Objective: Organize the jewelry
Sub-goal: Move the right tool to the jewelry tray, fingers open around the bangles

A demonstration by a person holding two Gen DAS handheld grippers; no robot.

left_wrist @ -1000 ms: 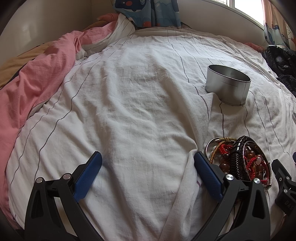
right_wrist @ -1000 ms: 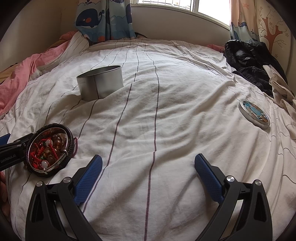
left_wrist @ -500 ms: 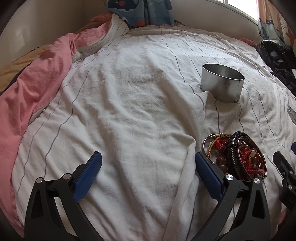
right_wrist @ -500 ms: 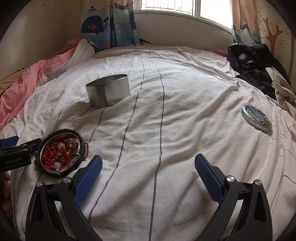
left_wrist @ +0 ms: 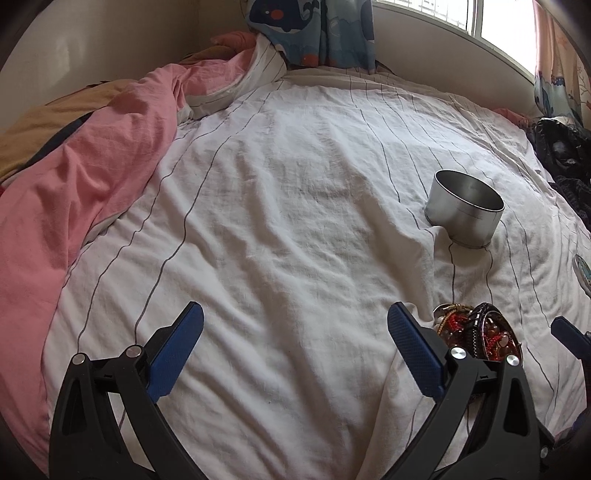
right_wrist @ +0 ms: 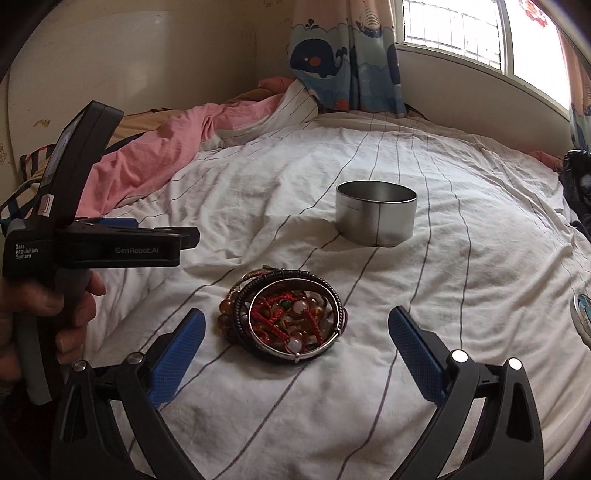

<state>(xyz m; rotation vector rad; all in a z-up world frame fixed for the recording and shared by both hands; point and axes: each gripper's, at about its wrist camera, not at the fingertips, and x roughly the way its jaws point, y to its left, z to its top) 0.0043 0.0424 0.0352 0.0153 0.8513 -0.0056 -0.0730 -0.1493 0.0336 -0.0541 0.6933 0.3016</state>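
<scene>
Left gripper (left_wrist: 295,343) spread wide, empty, above striped white duvet (left_wrist: 295,221). Right gripper (right_wrist: 295,343) equally wide, empty. Heap of bracelets (right_wrist: 284,319): red cord, amber beads, black braided bands, silver bangle, lying on duvet between right gripper's blue pads (right_wrist: 177,354), nearer left one, untouched. Open round metal tin (right_wrist: 376,212) upright beyond heap, apart. Tin lid (right_wrist: 581,314) flat at right edge. Pink quilt (left_wrist: 92,177) bunched at left.

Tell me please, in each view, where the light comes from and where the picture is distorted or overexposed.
Left wrist view: the window at upper right is blown out white; fisheye bends the striped white bedsheet. Right wrist view: the same window glares; the round silver metal tin casts a soft shadow leftward; corners are dark.
</scene>
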